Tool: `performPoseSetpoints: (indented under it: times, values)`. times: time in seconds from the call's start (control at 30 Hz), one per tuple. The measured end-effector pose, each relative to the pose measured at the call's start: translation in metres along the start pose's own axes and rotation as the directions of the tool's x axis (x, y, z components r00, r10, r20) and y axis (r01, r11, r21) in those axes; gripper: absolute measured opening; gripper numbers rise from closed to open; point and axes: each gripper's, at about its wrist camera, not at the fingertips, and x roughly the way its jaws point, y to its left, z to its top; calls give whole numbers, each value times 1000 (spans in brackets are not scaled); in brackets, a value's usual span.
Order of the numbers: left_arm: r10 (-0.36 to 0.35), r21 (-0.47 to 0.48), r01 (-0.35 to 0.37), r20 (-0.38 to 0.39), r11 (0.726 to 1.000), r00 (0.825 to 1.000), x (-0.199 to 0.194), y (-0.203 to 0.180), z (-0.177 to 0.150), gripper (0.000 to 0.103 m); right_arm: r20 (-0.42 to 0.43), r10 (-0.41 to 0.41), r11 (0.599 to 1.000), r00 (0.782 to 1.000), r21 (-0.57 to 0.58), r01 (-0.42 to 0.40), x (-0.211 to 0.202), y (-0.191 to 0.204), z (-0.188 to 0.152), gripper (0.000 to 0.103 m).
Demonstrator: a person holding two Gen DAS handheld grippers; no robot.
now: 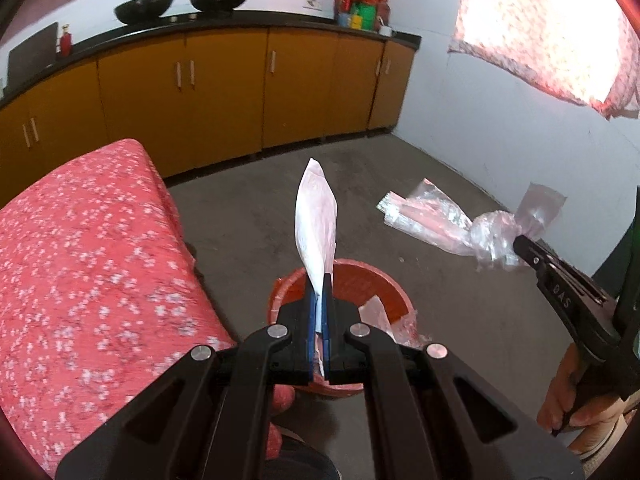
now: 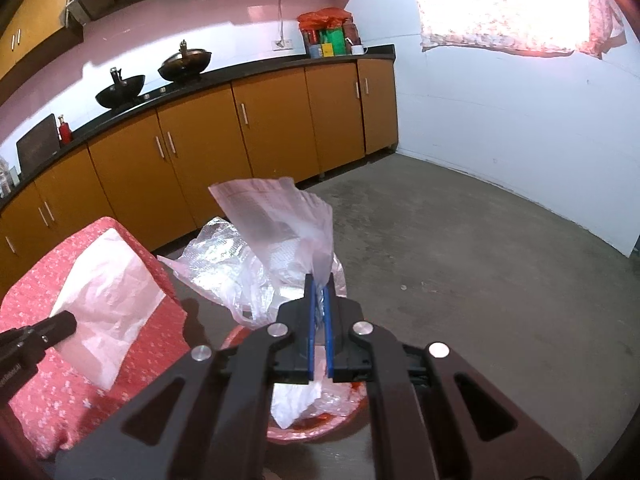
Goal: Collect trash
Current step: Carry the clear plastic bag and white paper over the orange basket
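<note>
Two grippers, one red bin [image 1: 384, 280] on the floor beside a red-clothed table [image 1: 80, 260]. Left gripper [image 1: 319, 280] jaws clamped on a white paper sheet [image 1: 316, 220]; right gripper [image 2: 319, 280] clamped on clear plastic bags [image 2: 280, 232], both w/ trash over the bin. Left view alone shows a hand [image 1: 576, 392]; right view shows 2 woks [image 2: 120, 90].
</note>
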Motion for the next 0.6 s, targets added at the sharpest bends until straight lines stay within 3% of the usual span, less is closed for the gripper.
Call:
performPoseSetpoints:
  times: [0.6]
  values:
    - [-27, 48, 33, -121, 998, 992, 65, -32, -17, 2, -91, -40, 999, 995, 7, 40, 48, -13, -14, 5]
